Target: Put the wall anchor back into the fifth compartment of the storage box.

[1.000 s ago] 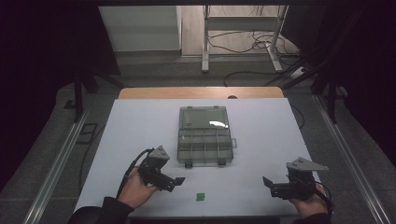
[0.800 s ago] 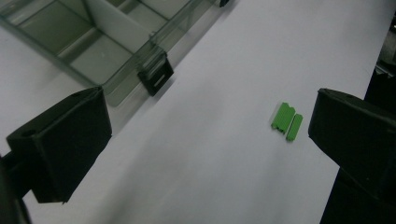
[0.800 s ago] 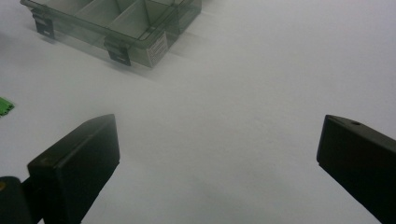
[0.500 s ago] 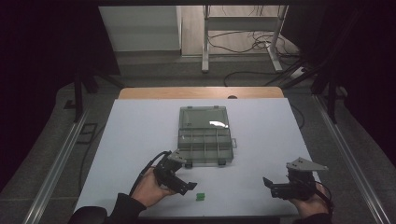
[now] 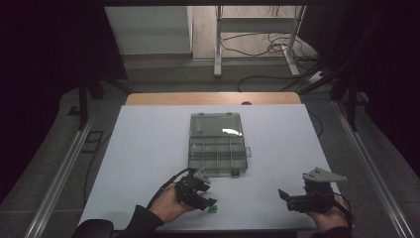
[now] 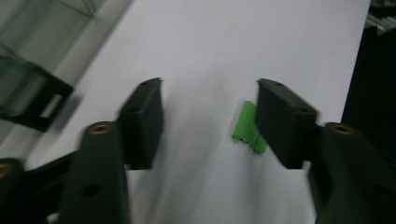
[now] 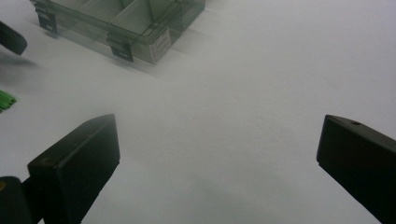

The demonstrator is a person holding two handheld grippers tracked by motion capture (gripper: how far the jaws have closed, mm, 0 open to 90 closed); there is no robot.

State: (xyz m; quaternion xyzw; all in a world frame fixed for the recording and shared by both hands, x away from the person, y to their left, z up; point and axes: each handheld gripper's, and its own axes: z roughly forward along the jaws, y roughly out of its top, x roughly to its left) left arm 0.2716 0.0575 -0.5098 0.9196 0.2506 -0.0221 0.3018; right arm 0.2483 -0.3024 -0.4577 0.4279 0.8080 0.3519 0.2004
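We see the left tool [image 6: 209, 121] with its two black jaws spread apart, angled down over the white desk [image 5: 148, 148] near its front edge. Between those jaws, close against the inner face of the one on the right in the left gripper view, lies a small green block [image 6: 247, 127] flat on the desk; whether it touches that jaw we cannot tell, as the picture is blurred there. From above, the same green block [image 5: 212, 208] sits just at the tip of the left tool [image 5: 205, 201], which the person's left hand [image 5: 168, 204] holds from below, a black cable looping back from it. The right tool [image 7: 217, 158] also has its jaws wide apart, with nothing but bare desk between them; in the high view we find it [image 5: 283, 195] near the front right corner, held by the right hand [image 5: 329, 215], well apart from the left one. Farther out, toward the middle of the desk, rests a clear plastic compartment box [image 5: 217, 144], its lid open and laid back. In the right gripper view we see that box [image 7: 121, 23] at the upper left, with black latches along its near wall.
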